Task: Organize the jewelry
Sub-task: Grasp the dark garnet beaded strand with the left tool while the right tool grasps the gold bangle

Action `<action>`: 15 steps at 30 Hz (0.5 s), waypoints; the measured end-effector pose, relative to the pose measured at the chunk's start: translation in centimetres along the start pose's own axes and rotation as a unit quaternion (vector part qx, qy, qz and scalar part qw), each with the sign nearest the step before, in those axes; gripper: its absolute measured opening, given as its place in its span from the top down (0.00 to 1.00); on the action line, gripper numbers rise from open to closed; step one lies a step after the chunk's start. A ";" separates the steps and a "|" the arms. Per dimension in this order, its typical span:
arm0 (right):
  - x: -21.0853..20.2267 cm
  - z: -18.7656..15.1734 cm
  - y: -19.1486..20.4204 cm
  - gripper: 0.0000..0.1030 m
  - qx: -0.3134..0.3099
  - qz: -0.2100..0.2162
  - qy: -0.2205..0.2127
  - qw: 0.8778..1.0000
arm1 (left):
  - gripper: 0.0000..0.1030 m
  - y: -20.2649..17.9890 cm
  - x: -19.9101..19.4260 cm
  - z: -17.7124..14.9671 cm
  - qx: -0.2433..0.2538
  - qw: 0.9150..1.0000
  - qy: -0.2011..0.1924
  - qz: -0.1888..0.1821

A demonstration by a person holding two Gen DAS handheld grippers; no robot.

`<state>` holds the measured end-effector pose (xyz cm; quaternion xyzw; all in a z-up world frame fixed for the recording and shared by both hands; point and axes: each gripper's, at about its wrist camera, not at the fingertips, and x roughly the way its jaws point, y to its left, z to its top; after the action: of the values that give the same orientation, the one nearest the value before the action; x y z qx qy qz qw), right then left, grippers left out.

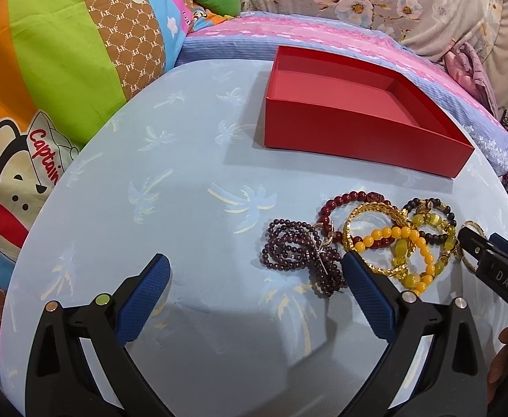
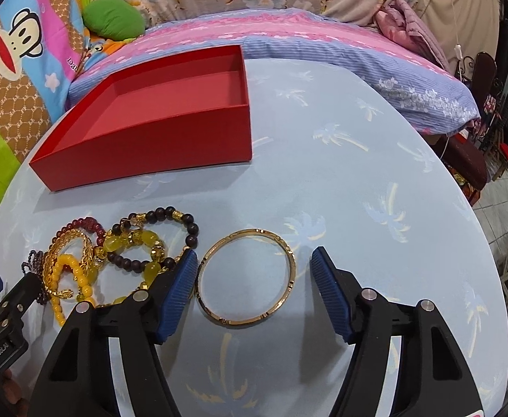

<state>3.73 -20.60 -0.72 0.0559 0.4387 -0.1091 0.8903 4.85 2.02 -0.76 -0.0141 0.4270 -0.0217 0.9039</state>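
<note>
Left tongs' finger (image 1: 365, 288) hides purple beads (image 1: 288, 250) partly

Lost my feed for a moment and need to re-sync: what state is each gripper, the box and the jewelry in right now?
Left gripper: open, holding nothing, beside the pile.
Right gripper: open, fingers either side of the gold bangle, not closed on it.
Gold bangle: flat on the tablecloth, apart from the pile.
Red box: lidless, nothing inside.
Bracelet pile: tangled, overlapping, on the tablecloth.

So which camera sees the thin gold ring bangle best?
The right wrist view: the gold bangle lies whole and flat between the open right gripper fingers. The left wrist view shows only part of it, behind that gripper.
</note>
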 end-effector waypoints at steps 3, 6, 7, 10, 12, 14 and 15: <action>0.0 -0.2 0.5 0.37 -0.012 -0.002 0.000 1.000 | 0.08 0.0 0.1 -0.1 -0.002 1.000 0.003 -0.002; -0.1 -0.2 0.8 0.42 -0.018 -0.001 -0.003 1.000 | 0.08 0.0 0.3 -0.2 -0.003 1.000 0.006 -0.002; -0.1 -0.2 0.9 0.44 -0.020 0.000 -0.004 1.000 | 0.08 0.0 0.3 -0.1 -0.004 1.000 0.008 -0.002; -0.2 -0.3 0.9 0.45 -0.022 0.002 -0.005 1.000 | 0.08 0.3 0.5 0.0 -0.009 1.000 0.012 -0.004; -0.3 -0.4 0.7 0.45 -0.020 0.005 -0.005 1.000 | 0.08 0.6 0.5 0.1 -0.013 1.000 0.011 -0.003; -0.4 -0.5 0.6 0.45 -0.017 0.005 -0.005 1.000 | 0.08 0.8 0.5 0.3 -0.016 1.000 0.008 -0.002; -0.5 -0.5 0.6 0.45 -0.015 0.006 -0.005 1.000 | 0.08 0.9 0.5 0.4 -0.018 1.000 0.007 -0.001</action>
<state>3.16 -19.87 -0.68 0.0443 0.4358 -0.0972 0.8937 5.50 2.90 -0.89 -0.0305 0.4333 -0.0155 0.9006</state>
